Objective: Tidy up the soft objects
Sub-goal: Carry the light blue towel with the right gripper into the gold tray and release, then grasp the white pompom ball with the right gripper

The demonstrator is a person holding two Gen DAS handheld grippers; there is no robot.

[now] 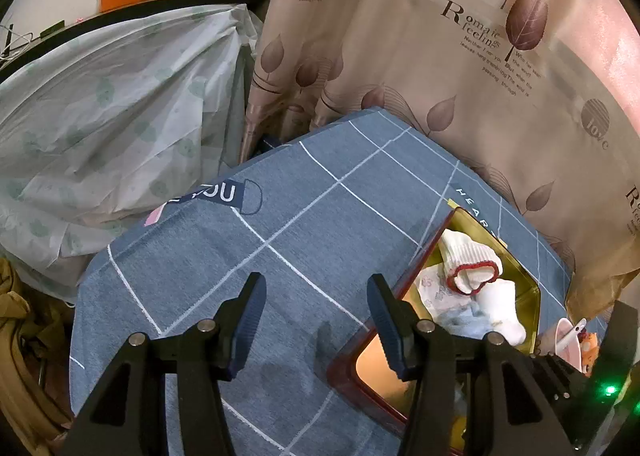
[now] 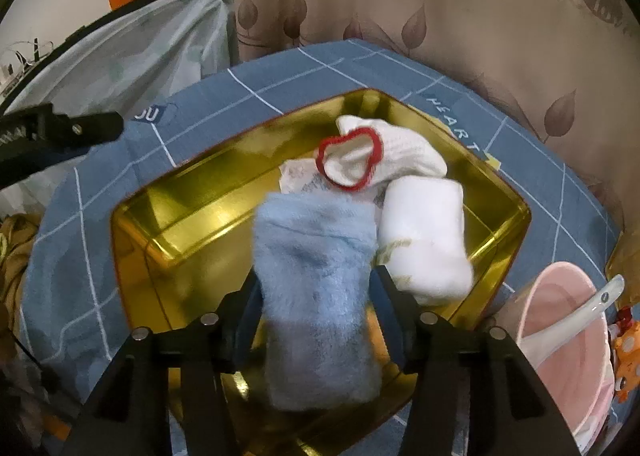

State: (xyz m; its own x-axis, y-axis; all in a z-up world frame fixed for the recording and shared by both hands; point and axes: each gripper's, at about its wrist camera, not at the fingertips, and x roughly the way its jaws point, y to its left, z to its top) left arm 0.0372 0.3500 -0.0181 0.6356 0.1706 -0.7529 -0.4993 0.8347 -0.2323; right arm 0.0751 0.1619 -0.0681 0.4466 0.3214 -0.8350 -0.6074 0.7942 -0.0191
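One gold tin (image 2: 192,223) sits on the blue checked cloth (image 2: 80,264), and it holds three soft pieces: a white sock with a red frilled cuff (image 2: 384,151), a plain white rolled sock (image 2: 424,236) and a patterned pale cloth (image 2: 298,175) beneath them. A fourth, the fluffy light-blue sock (image 2: 316,288), thick and fuzzy, hangs over the tin, pinched between the fingers of the right gripper (image 2: 316,316). The left gripper (image 1: 316,332) is spread wide with nothing in it, over the cloth beside the tin's red rim; one pink bowl (image 2: 560,336) with one white spoon (image 2: 576,316) stands near.
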